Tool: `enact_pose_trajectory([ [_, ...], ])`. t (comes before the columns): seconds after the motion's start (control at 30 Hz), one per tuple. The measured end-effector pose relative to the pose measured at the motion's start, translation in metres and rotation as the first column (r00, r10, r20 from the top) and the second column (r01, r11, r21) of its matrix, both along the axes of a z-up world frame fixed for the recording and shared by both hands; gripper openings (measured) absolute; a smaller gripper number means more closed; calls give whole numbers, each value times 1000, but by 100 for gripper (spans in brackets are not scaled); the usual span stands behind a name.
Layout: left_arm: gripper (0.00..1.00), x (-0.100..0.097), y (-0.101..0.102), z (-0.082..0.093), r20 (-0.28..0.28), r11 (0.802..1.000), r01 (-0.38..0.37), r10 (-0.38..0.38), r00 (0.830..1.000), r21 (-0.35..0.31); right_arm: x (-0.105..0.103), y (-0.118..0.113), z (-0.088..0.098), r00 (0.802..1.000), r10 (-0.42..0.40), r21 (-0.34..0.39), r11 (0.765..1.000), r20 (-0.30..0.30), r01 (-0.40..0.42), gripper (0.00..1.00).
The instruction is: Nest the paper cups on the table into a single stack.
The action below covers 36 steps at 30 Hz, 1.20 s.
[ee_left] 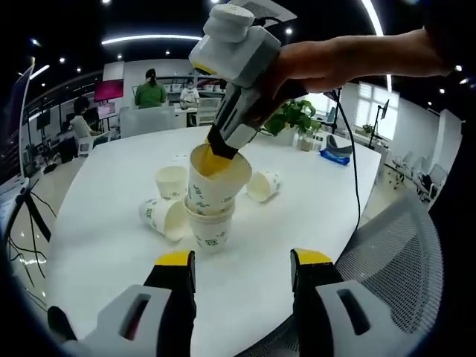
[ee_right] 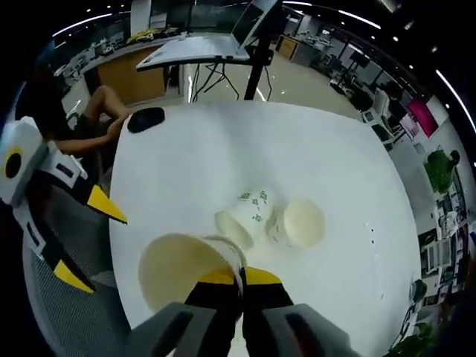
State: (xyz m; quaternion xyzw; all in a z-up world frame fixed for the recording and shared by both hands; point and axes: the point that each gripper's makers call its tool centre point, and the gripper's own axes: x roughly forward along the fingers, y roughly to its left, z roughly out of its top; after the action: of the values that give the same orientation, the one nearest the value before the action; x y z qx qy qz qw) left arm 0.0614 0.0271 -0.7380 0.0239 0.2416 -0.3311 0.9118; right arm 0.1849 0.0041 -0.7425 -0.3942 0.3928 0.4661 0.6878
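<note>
Top cup point(ee_left: 216, 178): tilted, seated in the stack's mouth, rim pinched by right gripper point(ee_left: 223, 145); in right gripper view the same cup point(ee_right: 182, 271) sits at that gripper's tips, mouth open toward camera.
Stack point(ee_left: 210, 223): upright near table centre, green print on sides, nested cups under top cup.
Side cup point(ee_left: 165, 217): lying on its side, touching stack's left.
Back cup point(ee_left: 171, 181): upright, just behind side cup, left of stack.
Far cup point(ee_left: 263, 186): tipped on its side, right of stack, a bit apart.
Right gripper view, loose cups: one on its side point(ee_right: 244, 218), one beside it showing its mouth point(ee_right: 301, 223); touching or not – can't tell.
R gripper point(ee_right: 239, 286): yellow tips closed on top cup's rim, wall between jaws; held from above by a hand point(ee_left: 327, 59).
L gripper point(ee_left: 242, 269): jaws wide apart, holding nothing, low at table's near edge, aimed at stack; also seen at left of right gripper view point(ee_right: 82, 238), yellow tips spread.
Table point(ee_left: 104, 245): round, white.
Chair point(ee_left: 394, 245): grey mesh, at table's right edge.
Plant point(ee_left: 294, 115): on far side of table.
Background: open office, person in green point(ee_left: 151, 91) standing far back.
</note>
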Motion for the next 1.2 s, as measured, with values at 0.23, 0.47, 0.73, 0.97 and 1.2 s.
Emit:
enact_pose_trajectory([
  [0.23,50,0,0,0,-1,1000,1,-1,1000,-1,1,-1,-5,1000,-2,-13,1000,-7,2,0],
  [0.47,50,0,0,-1,-2,1000,0,0,1000,-2,-1,-2,-8,1000,-12,-19,1000,-13,12,0],
  [0.73,50,0,0,-1,-3,1000,2,-2,1000,2,2,-3,-13,1000,-17,-20,1000,-17,17,0],
  [0.97,50,0,0,-1,-3,1000,2,-2,1000,2,5,-4,-16,1000,-18,-25,1000,-14,18,0],
  [1.2,50,0,0,-1,-4,1000,3,-3,1000,2,5,-4,-15,1000,-19,-25,1000,-10,19,1],
])
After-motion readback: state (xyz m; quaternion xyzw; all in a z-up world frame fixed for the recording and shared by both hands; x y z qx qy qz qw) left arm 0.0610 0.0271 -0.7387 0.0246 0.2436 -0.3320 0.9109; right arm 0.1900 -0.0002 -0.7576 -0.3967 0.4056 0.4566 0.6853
